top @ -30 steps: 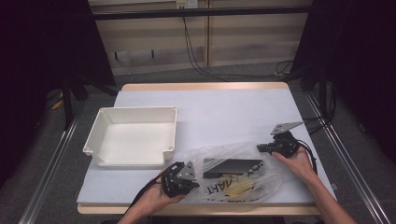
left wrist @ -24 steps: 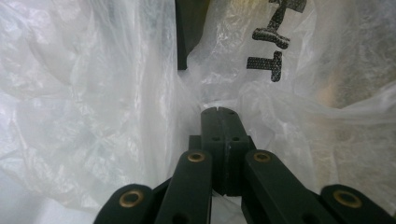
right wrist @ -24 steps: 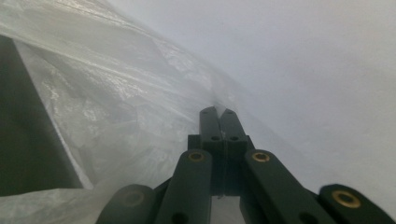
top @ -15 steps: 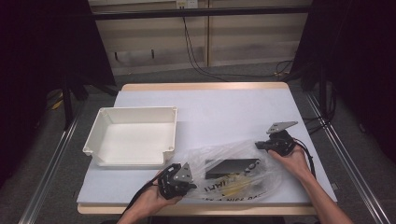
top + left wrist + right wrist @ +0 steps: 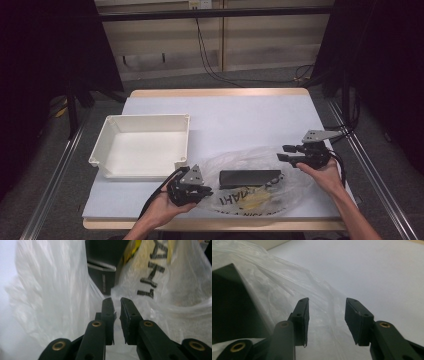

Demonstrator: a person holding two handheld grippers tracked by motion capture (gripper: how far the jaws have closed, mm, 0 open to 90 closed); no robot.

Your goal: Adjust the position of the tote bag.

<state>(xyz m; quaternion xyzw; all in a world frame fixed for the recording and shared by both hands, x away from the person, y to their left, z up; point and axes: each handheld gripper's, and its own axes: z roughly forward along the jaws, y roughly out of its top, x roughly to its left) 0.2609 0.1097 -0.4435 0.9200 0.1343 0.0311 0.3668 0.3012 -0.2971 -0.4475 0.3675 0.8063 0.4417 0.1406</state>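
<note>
Both grippers' jaws have just been opening: the left gripper (image 5: 192,188) is gaping narrowly and the right gripper (image 5: 289,153) widely, neither pinching the crinkled clear plastic bag (image 5: 250,197).

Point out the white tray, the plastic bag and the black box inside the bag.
white tray (image 5: 182,142), high view, on its right wall.
plastic bag (image 5: 252,156), high view, on the clear upper part above the box.
black box (image 5: 249,178), high view, on the middle of its top face, seen through the bag.

**A lab recording station**

A white-covered counter (image 5: 250,120) stands between dark curtains (image 5: 45,60), flanked by metal rails (image 5: 55,175). Cables (image 5: 210,55) hang down a plain panelled wall (image 5: 260,45) behind. Bare, staged, no household furnishings.
</note>
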